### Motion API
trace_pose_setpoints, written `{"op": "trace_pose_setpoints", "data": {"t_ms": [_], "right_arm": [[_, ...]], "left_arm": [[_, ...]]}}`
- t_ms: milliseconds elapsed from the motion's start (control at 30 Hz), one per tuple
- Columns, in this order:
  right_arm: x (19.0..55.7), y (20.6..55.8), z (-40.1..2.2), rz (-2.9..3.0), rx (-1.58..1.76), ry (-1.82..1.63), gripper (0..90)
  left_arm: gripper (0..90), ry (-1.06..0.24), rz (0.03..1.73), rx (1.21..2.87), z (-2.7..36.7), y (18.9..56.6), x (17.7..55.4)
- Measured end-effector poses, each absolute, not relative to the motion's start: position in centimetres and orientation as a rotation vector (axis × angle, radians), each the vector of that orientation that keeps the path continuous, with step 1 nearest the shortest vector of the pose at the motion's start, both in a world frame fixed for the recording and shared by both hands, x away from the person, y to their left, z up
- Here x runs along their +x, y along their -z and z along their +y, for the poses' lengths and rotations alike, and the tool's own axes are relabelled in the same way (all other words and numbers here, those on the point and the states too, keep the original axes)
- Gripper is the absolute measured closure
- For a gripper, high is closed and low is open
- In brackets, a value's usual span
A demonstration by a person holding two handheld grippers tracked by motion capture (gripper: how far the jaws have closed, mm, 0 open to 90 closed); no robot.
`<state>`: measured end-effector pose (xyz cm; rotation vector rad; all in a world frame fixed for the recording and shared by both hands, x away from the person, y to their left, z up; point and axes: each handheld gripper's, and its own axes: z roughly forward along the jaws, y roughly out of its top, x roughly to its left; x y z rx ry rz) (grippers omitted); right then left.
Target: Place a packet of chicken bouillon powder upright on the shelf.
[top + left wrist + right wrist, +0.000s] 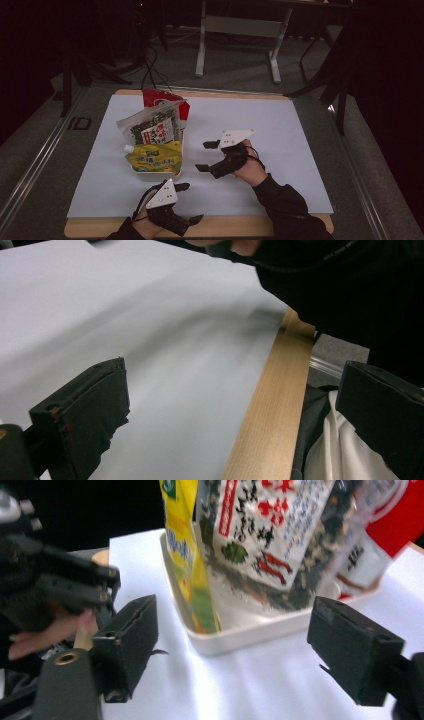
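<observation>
On the white sheet (280,150) that covers the table, a white tray (155,174) stands left of the middle. Three packets stand in it. The yellow pouch (155,157) is at the near side, the seaweed bag (150,127) is behind it, and the red packet (162,99) is at the far end.

The right gripper (206,156) is just right of the tray, above the sheet, and its jaws point left toward the tray. The jaws stand wide apart and hold nothing. In the right gripper view, the tray rim (235,637) and the lower parts of the pouch (192,580) and the bag (270,535) lie between the two jaws, but farther away; the pads do not touch them.

The left gripper (187,202) is at the near edge of the table, in front of the tray and apart from it. Its jaws are also wide open and empty; in the left gripper view I see the sheet (150,330) and the wooden edge (272,410) between them.
</observation>
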<state>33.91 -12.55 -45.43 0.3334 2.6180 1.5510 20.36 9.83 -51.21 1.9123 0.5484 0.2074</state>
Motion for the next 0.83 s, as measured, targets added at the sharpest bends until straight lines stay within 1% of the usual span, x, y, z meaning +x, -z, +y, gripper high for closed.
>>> {"op": "trace_pose_setpoints", "data": {"t_ms": [433,833], "right_arm": [[33.0,48.1,-15.7,2.621,0.437,-1.554,15.1],[33.2,49.1,-16.3,2.622,0.470,-1.549,15.1]], "left_arm": [[2.0,-0.211,0.548,1.913,9.8,51.3,20.3],[2.0,-0.218,0.547,1.907,9.9,51.3,20.2]]}}
